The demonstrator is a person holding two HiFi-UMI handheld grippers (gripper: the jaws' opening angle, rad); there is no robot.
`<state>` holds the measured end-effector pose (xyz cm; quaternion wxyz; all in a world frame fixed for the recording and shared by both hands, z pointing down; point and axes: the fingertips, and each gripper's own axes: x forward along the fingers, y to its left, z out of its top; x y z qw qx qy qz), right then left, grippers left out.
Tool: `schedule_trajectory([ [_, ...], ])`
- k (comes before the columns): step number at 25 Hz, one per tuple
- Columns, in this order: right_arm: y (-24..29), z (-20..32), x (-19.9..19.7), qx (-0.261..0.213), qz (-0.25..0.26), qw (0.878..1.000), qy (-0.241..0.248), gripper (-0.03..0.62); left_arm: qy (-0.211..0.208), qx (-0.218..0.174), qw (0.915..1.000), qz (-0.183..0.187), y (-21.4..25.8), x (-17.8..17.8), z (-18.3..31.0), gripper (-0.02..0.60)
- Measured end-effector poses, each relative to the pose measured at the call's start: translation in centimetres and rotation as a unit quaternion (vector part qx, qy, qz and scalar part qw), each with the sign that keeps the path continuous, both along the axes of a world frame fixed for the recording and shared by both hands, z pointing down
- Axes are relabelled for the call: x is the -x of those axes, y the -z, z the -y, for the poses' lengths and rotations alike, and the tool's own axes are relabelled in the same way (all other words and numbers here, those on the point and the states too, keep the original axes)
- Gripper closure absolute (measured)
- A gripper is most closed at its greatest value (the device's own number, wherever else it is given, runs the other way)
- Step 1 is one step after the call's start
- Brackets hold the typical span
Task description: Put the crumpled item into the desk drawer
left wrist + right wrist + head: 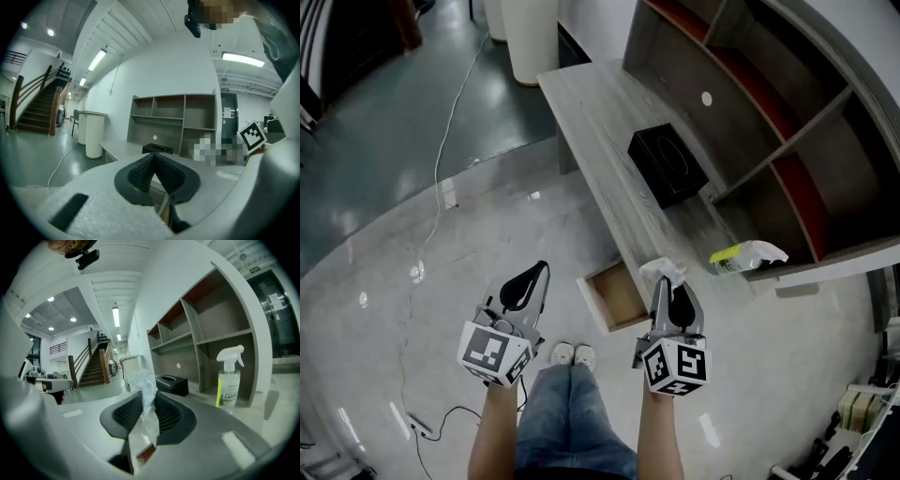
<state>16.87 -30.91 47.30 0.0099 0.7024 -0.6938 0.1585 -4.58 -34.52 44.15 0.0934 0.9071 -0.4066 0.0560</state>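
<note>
— White crumpled tissue [144,389] clenched in the right tool [663,284], poking out past the tips along the tool's own line, held above the surface [598,122] edge!

— And the drawer [615,296]?

— Pulled open under that edge, just left of the right tool and lower, sitting between the two tools. Right one's clearly the nearer.

— The left tool [541,272]?

— Jaws pressed together on nothing, hanging off to the side. I'd say the tissue needs a short swing leftward and down, tips first, into that open tray.
</note>
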Motion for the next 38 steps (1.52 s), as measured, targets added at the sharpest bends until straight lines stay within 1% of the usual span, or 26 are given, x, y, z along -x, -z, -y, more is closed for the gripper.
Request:
schedule_trajectory([
  [6,-8.2,-1.5,3.5,0.064,0.012,0.998,-0.004,0.502,-0.010,0.048,0.9988,0.005,-6.7,0.0,-0.9,0.577],
  [9,-12.7,-2.5,4.8,0.101,0.013,0.995,-0.009,0.502,-0.007,0.069,0.9976,0.004,-10.0,0.6,-1.5,0.577],
  [14,-20.3,-2.1,5.5,0.145,0.003,0.989,-0.024,0.502,-0.003,0.090,0.9959,0.006,-15.1,1.3,-1.9,0.577],
  [18,-24.4,-1.2,5.6,0.170,0.005,0.985,-0.037,0.495,0.005,0.103,0.9947,0.008,-17.5,2.4,-2.2,0.577],
  [19,-25.1,-1.0,5.7,0.175,0.008,0.984,-0.036,0.487,0.007,0.105,0.9944,0.009,-17.9,2.6,-2.2,0.577],
  [21,-26.0,-0.7,5.9,0.182,0.014,0.983,-0.032,0.415,0.010,0.109,0.9939,0.010,-18.4,3.1,-2.3,0.577],
  [22,-26.2,-0.7,6.1,0.183,0.016,0.982,-0.030,0.396,0.012,0.110,0.9938,0.010,-18.5,3.3,-2.4,0.577],
  [26,-25.4,-0.8,6.5,0.178,0.016,0.984,-0.026,0.387,0.015,0.108,0.9940,0.010,-18.0,3.9,-2.2,0.577],
  [28,-23.9,-0.7,6.8,0.166,0.017,0.986,-0.024,0.387,0.017,0.102,0.9946,0.009,-17.1,4.0,-1.8,0.577],
  [30,-21.3,-0.4,7.0,0.147,0.014,0.989,-0.018,0.399,0.018,0.093,0.9955,0.007,-15.8,4.0,-1.2,0.577],
  [32,-17.5,0.0,7.1,0.121,0.009,0.993,-0.011,0.421,0.016,0.081,0.9966,0.006,-13.7,3.7,-0.5,0.577],
  [35,-10.4,0.8,6.3,0.070,-0.005,0.998,-0.005,0.461,0.011,0.055,0.9984,0.001,-9.0,2.9,0.7,0.577],
  [36,-7.8,1.3,5.8,0.049,-0.013,0.999,-0.005,0.478,0.009,0.041,0.9991,-0.002,-7.1,2.4,1.3,0.577],
  [38,-2.4,3.2,4.2,-0.004,-0.033,0.999,-0.009,0.504,0.002,0.001,0.9999,-0.011,-3.0,1.2,3.3,0.577],
])
